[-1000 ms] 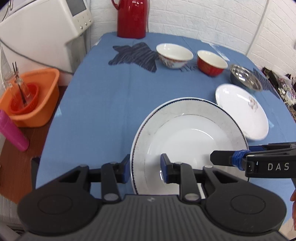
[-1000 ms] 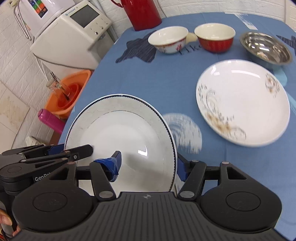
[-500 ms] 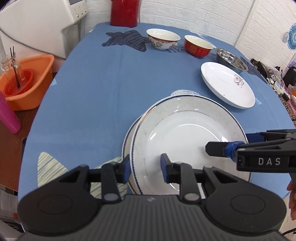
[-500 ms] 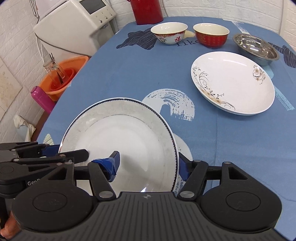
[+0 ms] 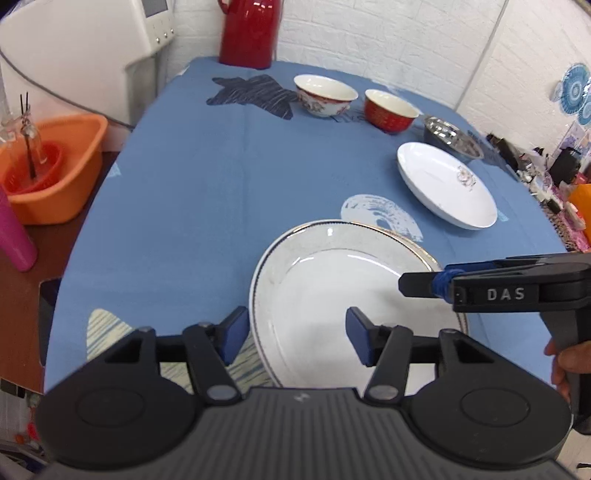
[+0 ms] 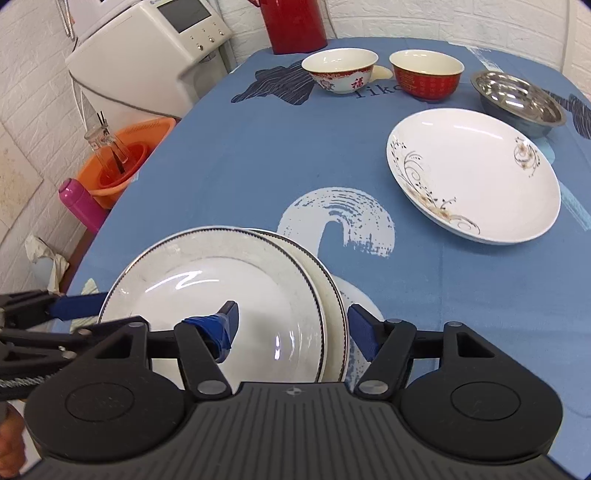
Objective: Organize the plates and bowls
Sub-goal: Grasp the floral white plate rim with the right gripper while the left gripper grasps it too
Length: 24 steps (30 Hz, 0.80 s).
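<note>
Plate (image 5: 325, 280) stacked; both grippers wide open

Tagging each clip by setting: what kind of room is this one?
Probably a home kitchen or dining corner: a table under a blue tablecloth set with plates and bowls, a red thermos jug by the white brick wall, and a white countertop appliance.
</note>
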{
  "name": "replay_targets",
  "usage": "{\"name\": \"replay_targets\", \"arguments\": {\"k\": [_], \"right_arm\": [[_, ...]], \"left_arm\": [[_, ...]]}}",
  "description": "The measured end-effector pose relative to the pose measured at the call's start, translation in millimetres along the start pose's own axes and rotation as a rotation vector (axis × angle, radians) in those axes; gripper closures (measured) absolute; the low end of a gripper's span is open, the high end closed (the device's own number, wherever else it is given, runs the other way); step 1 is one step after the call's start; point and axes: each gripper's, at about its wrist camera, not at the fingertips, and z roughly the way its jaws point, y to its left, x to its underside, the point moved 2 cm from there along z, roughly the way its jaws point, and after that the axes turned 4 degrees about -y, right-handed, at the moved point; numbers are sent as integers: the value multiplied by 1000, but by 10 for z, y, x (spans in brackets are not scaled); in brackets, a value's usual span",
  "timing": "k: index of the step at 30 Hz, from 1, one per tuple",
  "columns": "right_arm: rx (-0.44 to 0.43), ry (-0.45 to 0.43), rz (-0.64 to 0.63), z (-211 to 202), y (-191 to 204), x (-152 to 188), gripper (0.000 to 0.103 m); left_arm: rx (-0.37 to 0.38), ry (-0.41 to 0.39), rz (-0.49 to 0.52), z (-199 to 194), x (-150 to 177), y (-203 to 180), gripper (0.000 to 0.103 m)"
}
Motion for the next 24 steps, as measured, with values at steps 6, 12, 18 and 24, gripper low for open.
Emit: {"name": "replay_targets", "arguments": {"k": [6,12,18,24], "right_arm": [[-5,-37,4,-155,-155,-142,53],[93,-121,53,-549,-627,-449,52],[349,-77,130,-633,-1353,-601,51],[306,12,287,-331,-1895,-667,51]], "left_arm": [[-5,-43,46,-210,-110,12,45],[18,-61,72,-132,-442,-208,43],[71,-17,108,318,-803,-655,42],[125,71,86,1011,-1152,-1030,42]]}}
